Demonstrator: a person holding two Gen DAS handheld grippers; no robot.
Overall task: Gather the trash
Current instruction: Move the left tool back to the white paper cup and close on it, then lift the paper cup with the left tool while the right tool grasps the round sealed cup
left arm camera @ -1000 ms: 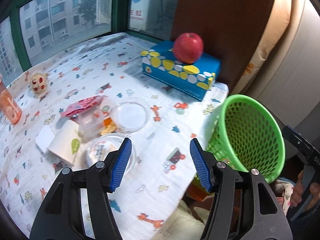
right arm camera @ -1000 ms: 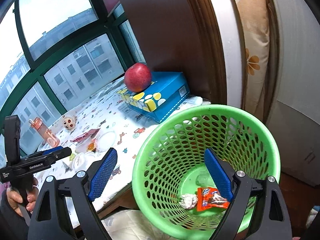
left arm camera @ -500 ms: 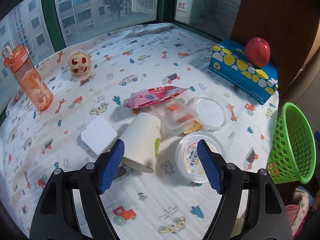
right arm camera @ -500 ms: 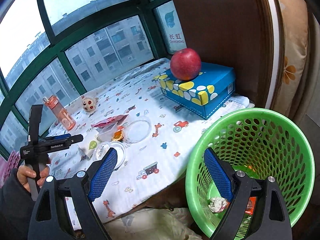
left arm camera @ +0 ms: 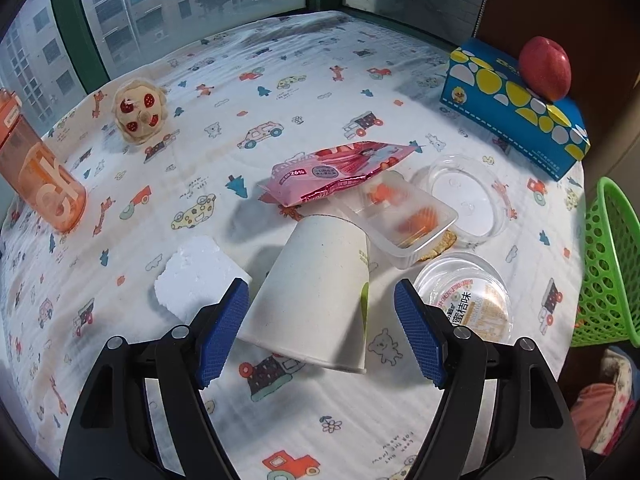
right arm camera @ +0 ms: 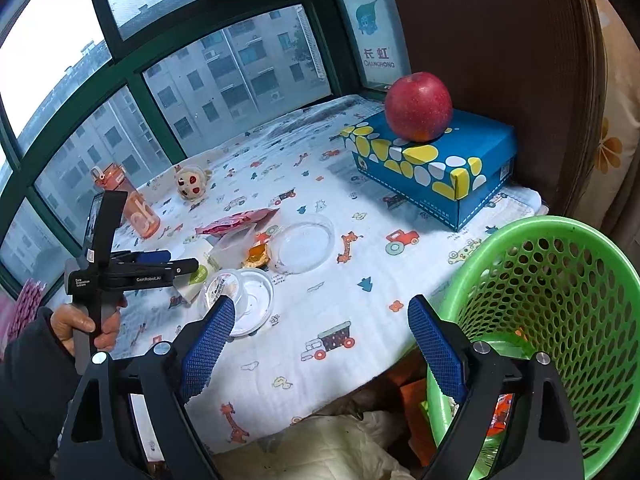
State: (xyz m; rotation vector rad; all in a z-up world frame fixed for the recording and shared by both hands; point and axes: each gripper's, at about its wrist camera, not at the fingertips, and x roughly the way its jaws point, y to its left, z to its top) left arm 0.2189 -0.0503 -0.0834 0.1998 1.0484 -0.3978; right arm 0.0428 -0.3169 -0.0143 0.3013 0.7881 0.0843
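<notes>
Left gripper (left arm camera: 320, 326) swung from the basket (left arm camera: 608, 264) to the tipped paper cup (left arm camera: 316, 292); jaws widened, empty, straddling it. Right gripper (right arm camera: 320, 354) open, empty.

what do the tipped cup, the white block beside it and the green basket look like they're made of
Tipped cup: likely paper, matte off-white wall with a thin rolled rim. White block: looks like foam, probably polystyrene, with a grainy surface and ragged broken edges. Green basket: moulded plastic, glossy, with a regular grid of holes.
</notes>
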